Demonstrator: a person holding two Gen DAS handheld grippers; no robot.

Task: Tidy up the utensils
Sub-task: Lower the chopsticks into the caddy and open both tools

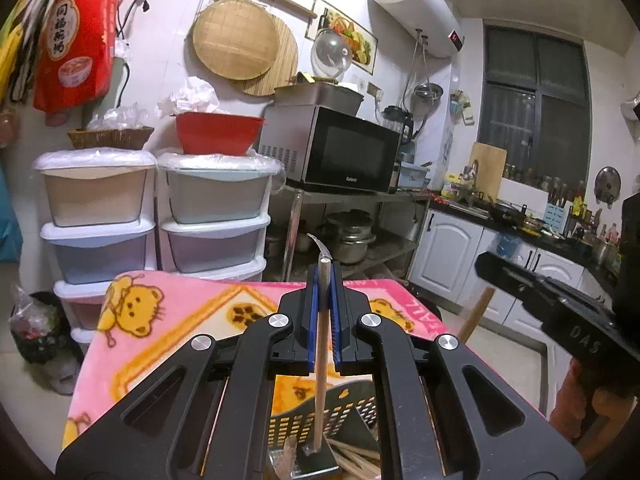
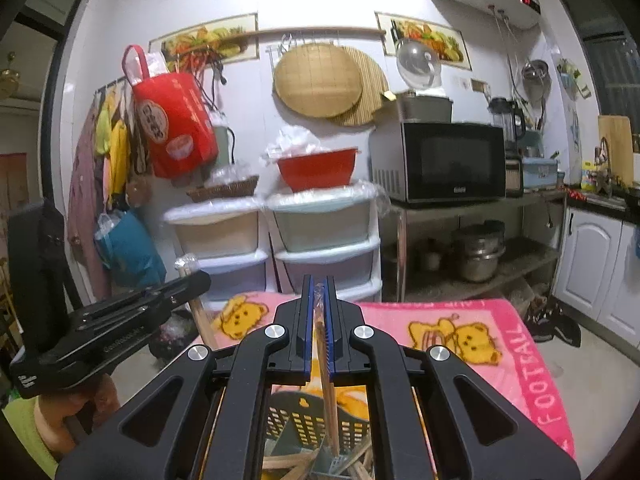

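My left gripper [image 1: 325, 270] is shut on a wooden chopstick [image 1: 321, 344] that hangs down into a black perforated basket [image 1: 304, 420] on the table. My right gripper [image 2: 319, 282] is shut on a chopstick in a clear wrapper [image 2: 326, 372], which also reaches down into the same basket [image 2: 296, 424]. Several wooden utensils [image 2: 288, 464] lie in the basket bottom. The right gripper body [image 1: 560, 312] shows at the right of the left wrist view, and the left gripper body [image 2: 108, 320] at the left of the right wrist view.
A pink bear-print blanket [image 1: 168, 320] covers the table. Behind it stand plastic drawer units [image 1: 212, 216], a red bowl [image 1: 218, 132], and a microwave [image 1: 340, 152] on a metal rack. White cabinets [image 1: 452, 256] and a cluttered counter are at right.
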